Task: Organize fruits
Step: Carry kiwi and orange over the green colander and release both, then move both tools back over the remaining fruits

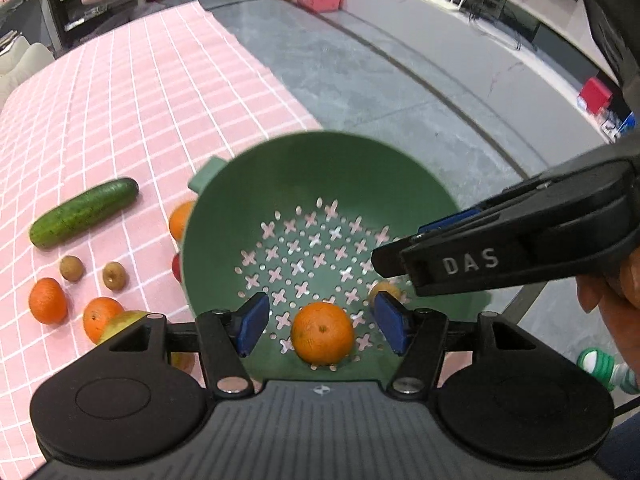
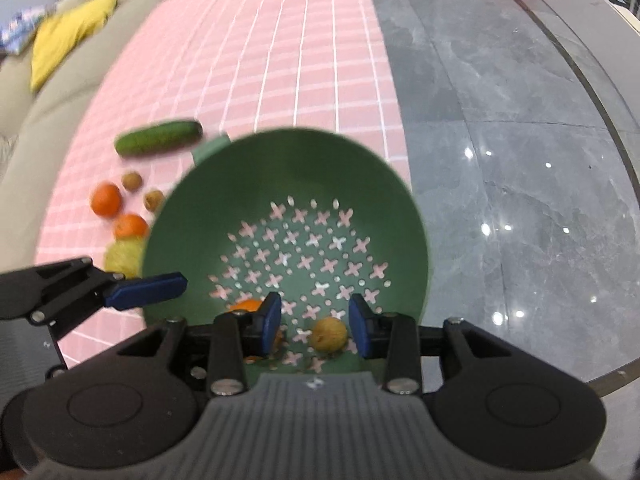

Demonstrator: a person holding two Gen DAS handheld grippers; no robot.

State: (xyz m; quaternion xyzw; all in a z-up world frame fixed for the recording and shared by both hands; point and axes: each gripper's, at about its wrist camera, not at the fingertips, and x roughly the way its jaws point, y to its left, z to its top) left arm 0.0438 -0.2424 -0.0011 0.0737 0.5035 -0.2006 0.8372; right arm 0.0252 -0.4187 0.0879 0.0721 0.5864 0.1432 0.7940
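Left gripper: jaws spread wide, gripping nothing. An orange sits between the blue pads without touching either, resting on the perforated floor of the green colander.

Right gripper: jaws also spread wide and holding nothing. A small brown fruit lies between its pads on the colander floor, just beside the orange, which is mostly hidden behind the pad on the left.

The colander stands on the counter near its right-hand edge, on a pink checked cloth. Both grippers hover over its near rim, the right gripper's fingers reaching in from the right in the left wrist view.

To the left of the colander, loose on the cloth: a yellow-green fruit partly hidden by the left gripper, two oranges, two small brown fruits, and another orange touching the colander wall. Farther back lies a cucumber, well apart from the colander.

Beyond the counter is grey stone floor.
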